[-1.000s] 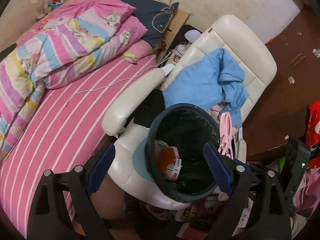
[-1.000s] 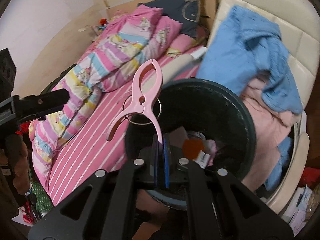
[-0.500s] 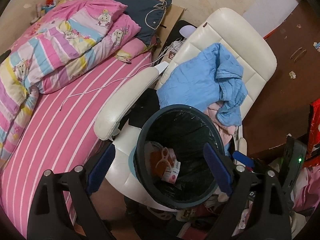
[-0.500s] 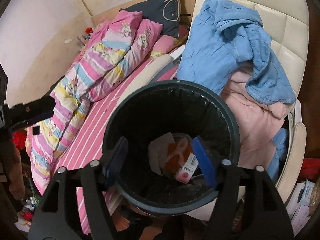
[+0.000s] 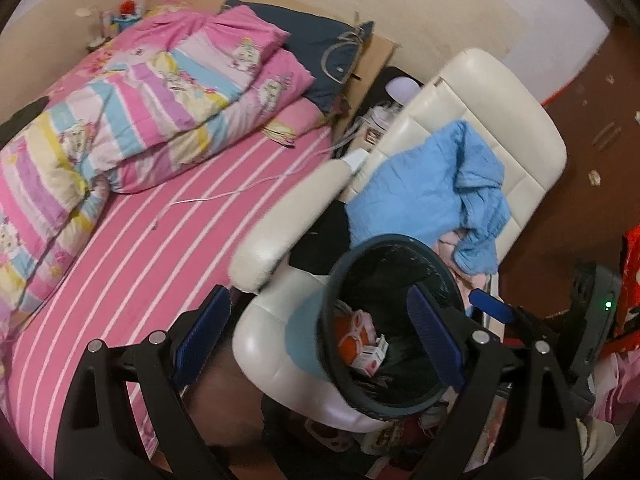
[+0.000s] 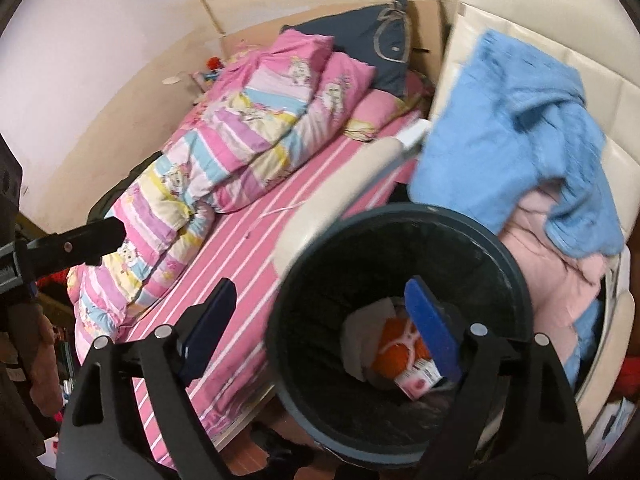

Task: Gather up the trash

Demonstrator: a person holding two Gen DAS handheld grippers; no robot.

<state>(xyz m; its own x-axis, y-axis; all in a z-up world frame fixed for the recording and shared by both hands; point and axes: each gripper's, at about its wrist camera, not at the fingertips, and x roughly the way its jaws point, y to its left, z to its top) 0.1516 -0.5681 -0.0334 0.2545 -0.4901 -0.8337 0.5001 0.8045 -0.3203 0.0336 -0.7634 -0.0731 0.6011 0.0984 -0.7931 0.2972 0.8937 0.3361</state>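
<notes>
A dark round trash bin [image 5: 394,320] [image 6: 400,332] with a black liner stands beside the white chair. Inside it lie an orange wrapper, a white-and-pink carton and a pale pink clip [image 6: 404,338] [image 5: 358,322]. My left gripper [image 5: 320,332] is open and empty, its right finger over the bin's mouth. My right gripper [image 6: 326,326] is open and empty above the bin's left rim; its right finger hangs over the trash. The right gripper's blue fingertip [image 5: 490,306] shows in the left wrist view.
A white leather chair [image 5: 492,96] holds a blue garment [image 5: 432,192] and pink clothes [image 6: 560,280]. A bed with a pink striped sheet [image 5: 160,240] and a folded colourful quilt [image 5: 140,104] lies to the left. Clutter lies on the floor at right.
The right gripper was shut on the pink clip a second ago; it opened and the clip now lies in the bin. Both views have shifted left.
</notes>
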